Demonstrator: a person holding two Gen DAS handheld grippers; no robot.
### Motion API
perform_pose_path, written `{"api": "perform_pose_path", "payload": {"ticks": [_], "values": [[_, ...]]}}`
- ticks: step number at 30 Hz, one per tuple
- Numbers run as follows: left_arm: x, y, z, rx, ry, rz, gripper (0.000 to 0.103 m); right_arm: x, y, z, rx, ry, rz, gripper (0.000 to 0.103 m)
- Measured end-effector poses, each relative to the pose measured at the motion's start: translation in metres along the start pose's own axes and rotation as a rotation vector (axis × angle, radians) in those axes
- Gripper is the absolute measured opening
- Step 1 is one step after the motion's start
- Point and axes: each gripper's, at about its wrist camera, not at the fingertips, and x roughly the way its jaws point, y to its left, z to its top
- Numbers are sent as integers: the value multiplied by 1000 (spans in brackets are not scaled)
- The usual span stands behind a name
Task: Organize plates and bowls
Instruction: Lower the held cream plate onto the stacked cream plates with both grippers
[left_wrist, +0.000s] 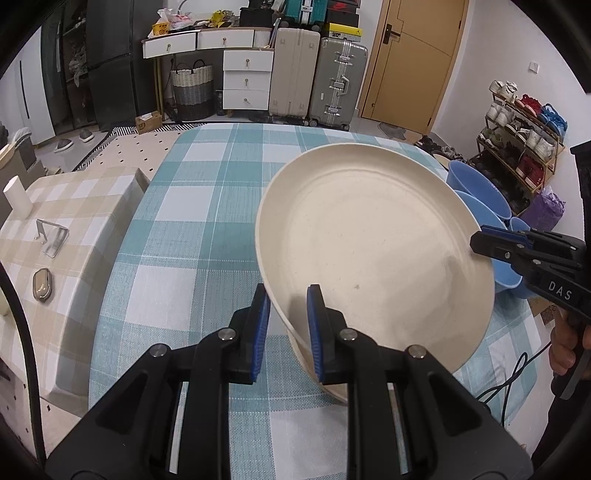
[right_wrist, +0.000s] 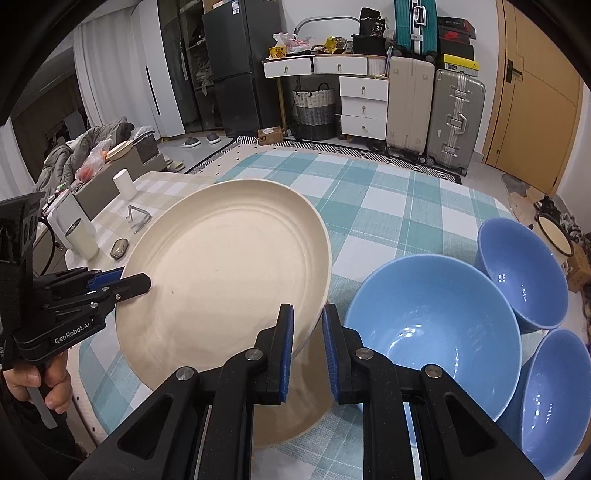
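We grip the tilted cream plate (left_wrist: 373, 251) between us: left hand-held gripper (left_wrist: 288, 325) and right hand-held gripper (right_wrist: 308, 347) each clamp opposite rims.

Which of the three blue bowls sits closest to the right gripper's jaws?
The largest-looking round blue bowl, directly beside the right gripper, nearest the cream plate; the other two blue bowls sit farther right.
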Motion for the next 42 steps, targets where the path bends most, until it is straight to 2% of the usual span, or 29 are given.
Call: {"api": "perform_pose_path", "payload": {"ticks": [17, 42], "values": [[10, 2, -23, 26, 24, -20, 16, 3, 0, -33, 58, 9, 19, 17], [47, 8, -26, 56, 70, -21, 16, 12, 2, -63, 119, 29, 26, 17]]}}
